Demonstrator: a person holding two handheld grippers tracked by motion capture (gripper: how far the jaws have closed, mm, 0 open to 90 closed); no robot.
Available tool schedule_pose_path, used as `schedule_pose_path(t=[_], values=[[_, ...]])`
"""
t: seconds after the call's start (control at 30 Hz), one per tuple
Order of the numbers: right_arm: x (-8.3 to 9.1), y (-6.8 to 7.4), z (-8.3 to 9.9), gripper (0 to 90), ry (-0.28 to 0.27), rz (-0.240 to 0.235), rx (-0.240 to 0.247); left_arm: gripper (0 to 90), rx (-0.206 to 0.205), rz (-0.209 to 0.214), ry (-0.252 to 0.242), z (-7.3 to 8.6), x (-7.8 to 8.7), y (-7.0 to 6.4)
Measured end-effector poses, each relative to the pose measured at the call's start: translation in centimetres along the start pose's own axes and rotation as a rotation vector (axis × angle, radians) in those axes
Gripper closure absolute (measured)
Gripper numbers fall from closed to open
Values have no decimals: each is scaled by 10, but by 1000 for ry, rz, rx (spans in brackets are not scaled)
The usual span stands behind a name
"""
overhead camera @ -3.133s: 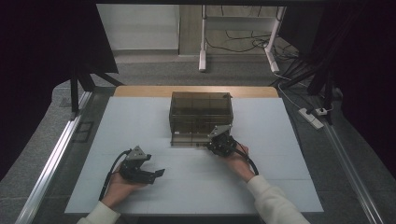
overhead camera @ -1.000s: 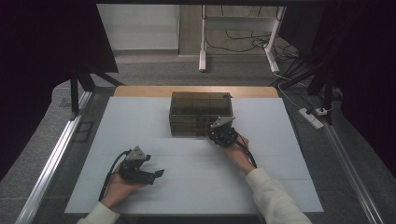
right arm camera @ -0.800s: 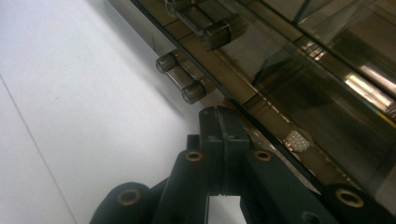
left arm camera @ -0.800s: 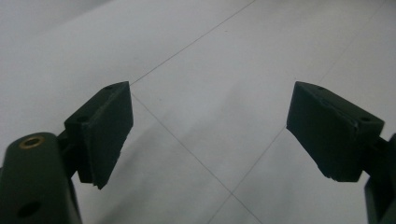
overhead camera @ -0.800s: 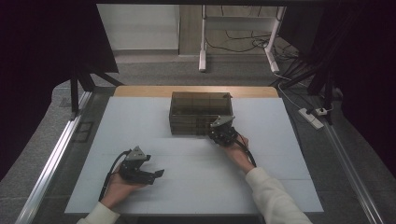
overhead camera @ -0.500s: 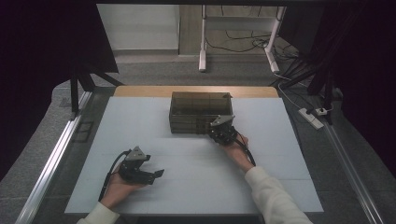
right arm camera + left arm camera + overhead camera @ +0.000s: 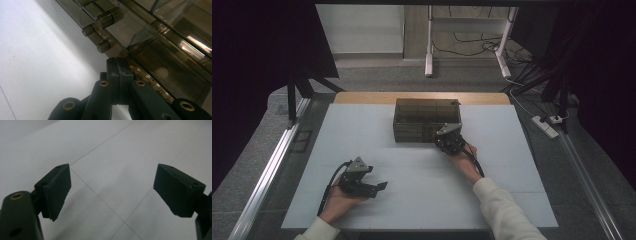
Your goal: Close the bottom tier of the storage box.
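Right tongs point(image 7: 120, 75) are pressed together with nothing visible between them, tips right up against the near lower edge of the smoky see-through box point(image 7: 427, 120), next to a small hinge or latch point(image 7: 101, 22) on its front wall. From above you can see the right tongs at the box's front right corner. The box sits toward the far middle of the white tabletop point(image 7: 362, 130), and as far as I can tell it looks closed. There's a row of little bead-like things point(image 7: 150, 82) along the edge by the tips, and I can't make out what they are.

Left tongs point(image 7: 112, 192) are spread wide apart, holding nothing, resting low over bare tabletop near the front left, well away from the box.

My read: it's early days. The right side seems to be poking at the latch area, nothing's opened or moved yet, so basically the whole job is still ahead.
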State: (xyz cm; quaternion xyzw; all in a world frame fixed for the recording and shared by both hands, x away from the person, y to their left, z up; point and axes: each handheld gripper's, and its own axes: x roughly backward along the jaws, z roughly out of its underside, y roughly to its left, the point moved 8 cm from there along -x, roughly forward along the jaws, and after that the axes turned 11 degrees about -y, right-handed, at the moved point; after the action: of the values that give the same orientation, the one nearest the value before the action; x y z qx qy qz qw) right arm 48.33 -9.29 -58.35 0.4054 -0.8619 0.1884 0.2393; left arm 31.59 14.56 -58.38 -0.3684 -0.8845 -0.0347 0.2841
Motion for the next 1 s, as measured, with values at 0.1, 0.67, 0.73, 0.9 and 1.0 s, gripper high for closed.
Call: schedule_pose_path(t=[0.1, 0.67, 0.73, 0.9, 1.0], values=[[-1, 1, 0, 898, 6, 0, 1, 153, -1, -1, 0, 0, 1, 0], [11, 7, -5, 898, 11, -8, 25, 153, 19, -6, -11, 0, 3, 4], [12, 8, -6, 898, 4, -12, 21, 153, 21, -6, -14, -1, 3, 4], [20, 7, -5, 724, -1, -25, -12, 152, 28, -7, -17, -1, 4, 4], [27, 7, -7, 562, -19, -42, -39, 152, 25, -8, -15, -1, 4, 4]])
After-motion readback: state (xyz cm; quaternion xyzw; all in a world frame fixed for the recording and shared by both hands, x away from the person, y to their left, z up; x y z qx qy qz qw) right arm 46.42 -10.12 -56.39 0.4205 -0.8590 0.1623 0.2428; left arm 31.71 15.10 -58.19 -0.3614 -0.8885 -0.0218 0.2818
